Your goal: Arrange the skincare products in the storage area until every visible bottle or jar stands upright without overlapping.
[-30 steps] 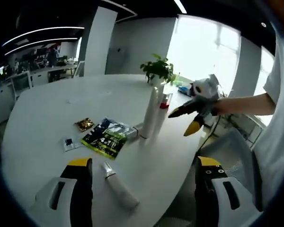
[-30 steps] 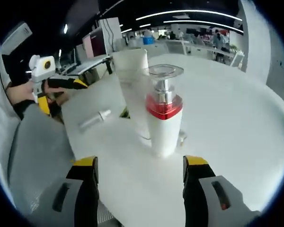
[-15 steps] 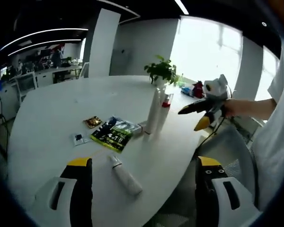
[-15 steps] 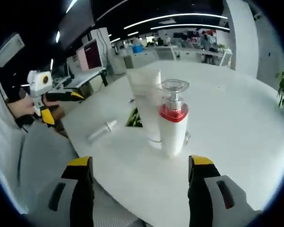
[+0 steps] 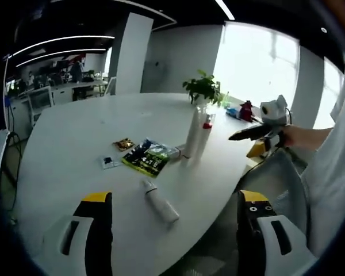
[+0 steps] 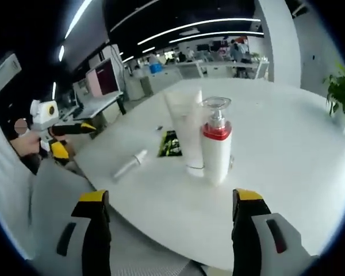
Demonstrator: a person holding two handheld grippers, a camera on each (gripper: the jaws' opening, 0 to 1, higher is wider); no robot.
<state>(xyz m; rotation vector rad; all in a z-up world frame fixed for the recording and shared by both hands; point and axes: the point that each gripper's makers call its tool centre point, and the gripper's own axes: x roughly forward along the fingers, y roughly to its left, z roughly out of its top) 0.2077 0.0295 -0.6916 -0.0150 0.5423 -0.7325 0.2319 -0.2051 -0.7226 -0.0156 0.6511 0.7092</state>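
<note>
Ahead of the left gripper (image 5: pixel 168 230), the tabletop (image 5: pixel 75 132) carries three skincare containers. Two stand upright, touching or nearly so: one tall white tube (image 5: pixel 192 133) and one pump bottle (image 5: pixel 204 135) with a red collar. One white tube (image 5: pixel 158 202) lies on its side, nearest the left gripper. There are three flat packets: one large dark-green pouch (image 5: pixel 148 157), one small gold sachet (image 5: pixel 123 144) and one small dark sachet (image 5: pixel 107 161). One potted plant (image 5: pixel 203 89) stands farthest away.
</note>
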